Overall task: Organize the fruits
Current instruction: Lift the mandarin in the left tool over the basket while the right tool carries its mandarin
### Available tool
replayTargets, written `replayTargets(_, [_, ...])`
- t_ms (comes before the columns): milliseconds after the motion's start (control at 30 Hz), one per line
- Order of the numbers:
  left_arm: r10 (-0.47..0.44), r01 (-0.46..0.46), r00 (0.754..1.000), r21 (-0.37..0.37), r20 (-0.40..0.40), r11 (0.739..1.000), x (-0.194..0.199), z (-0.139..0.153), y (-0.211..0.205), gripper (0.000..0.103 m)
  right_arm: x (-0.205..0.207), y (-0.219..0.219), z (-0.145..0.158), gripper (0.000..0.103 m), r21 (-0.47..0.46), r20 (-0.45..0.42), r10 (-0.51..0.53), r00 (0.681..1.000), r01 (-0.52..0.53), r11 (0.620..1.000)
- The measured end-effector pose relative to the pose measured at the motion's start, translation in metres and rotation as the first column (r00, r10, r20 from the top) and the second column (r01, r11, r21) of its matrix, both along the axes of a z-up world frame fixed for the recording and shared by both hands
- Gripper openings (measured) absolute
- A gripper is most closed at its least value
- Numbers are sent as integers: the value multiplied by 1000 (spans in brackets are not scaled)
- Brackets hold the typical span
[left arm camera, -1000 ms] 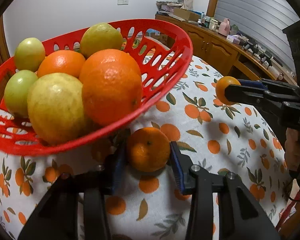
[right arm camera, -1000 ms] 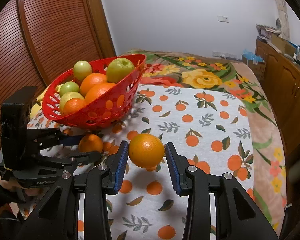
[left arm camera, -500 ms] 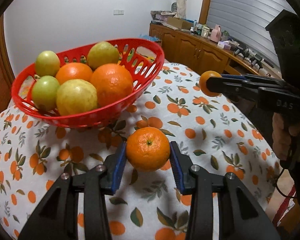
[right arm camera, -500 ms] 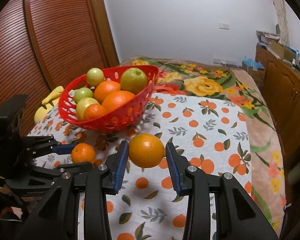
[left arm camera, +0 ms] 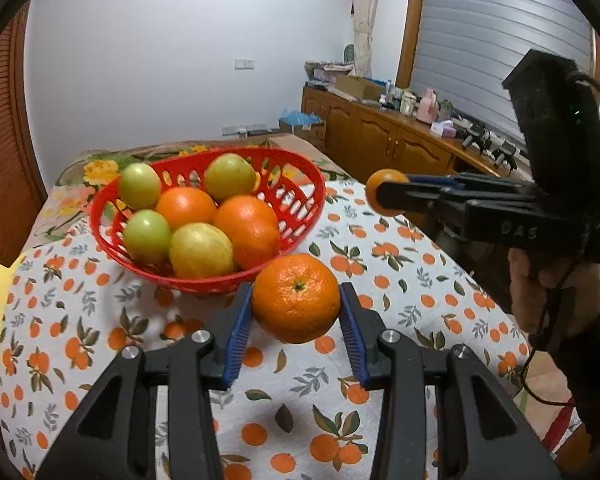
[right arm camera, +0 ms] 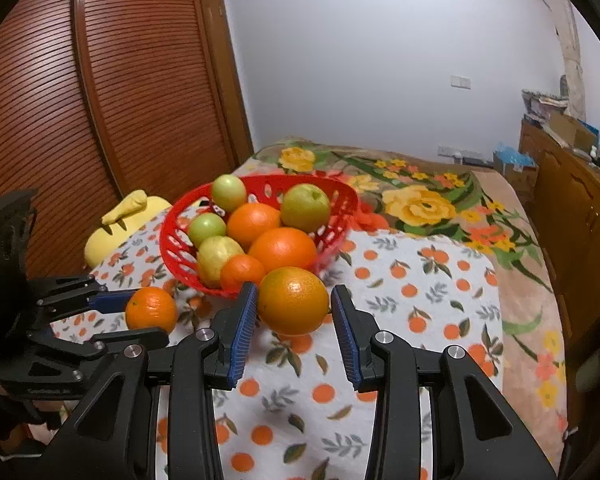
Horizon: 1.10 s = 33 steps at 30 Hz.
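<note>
My left gripper (left arm camera: 295, 325) is shut on a small mandarin (left arm camera: 296, 298) and holds it above the cloth, just in front of the red basket (left arm camera: 306, 184). The basket holds several green and orange fruits. My right gripper (right arm camera: 293, 325) is shut on a larger orange (right arm camera: 293, 300), held in the air in front of the same basket (right arm camera: 342, 190). In the left wrist view the right gripper (left arm camera: 384, 200) with its orange (left arm camera: 382, 184) is to the right of the basket. In the right wrist view the left gripper (right arm camera: 140, 318) with the mandarin (right arm camera: 151, 309) is at lower left.
The basket stands on a white cloth printed with oranges (right arm camera: 440, 288) over a flowered blanket (right arm camera: 420, 200). A yellow soft object (right arm camera: 116, 220) lies at the left edge. Wooden cabinets (left arm camera: 384, 140) stand to the right, a slatted wooden door (right arm camera: 100, 100) to the left.
Both grippers have risen and drawn back from the basket with their fruits held. The left one lifted the mandarin up from beneath the basket rim.
</note>
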<state>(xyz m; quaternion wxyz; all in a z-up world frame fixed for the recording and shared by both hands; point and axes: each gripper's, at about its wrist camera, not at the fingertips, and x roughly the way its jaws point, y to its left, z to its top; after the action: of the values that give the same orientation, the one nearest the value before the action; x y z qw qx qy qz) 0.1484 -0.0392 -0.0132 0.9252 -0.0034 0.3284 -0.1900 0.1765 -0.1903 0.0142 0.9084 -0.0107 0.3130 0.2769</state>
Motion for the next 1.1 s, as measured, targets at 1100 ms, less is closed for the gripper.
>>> replayTargets(1100, [120, -120, 993, -7, 20, 993, 53, 7, 57, 41, 89, 72, -18, 38, -92, -39, 45, 998, -49, 995])
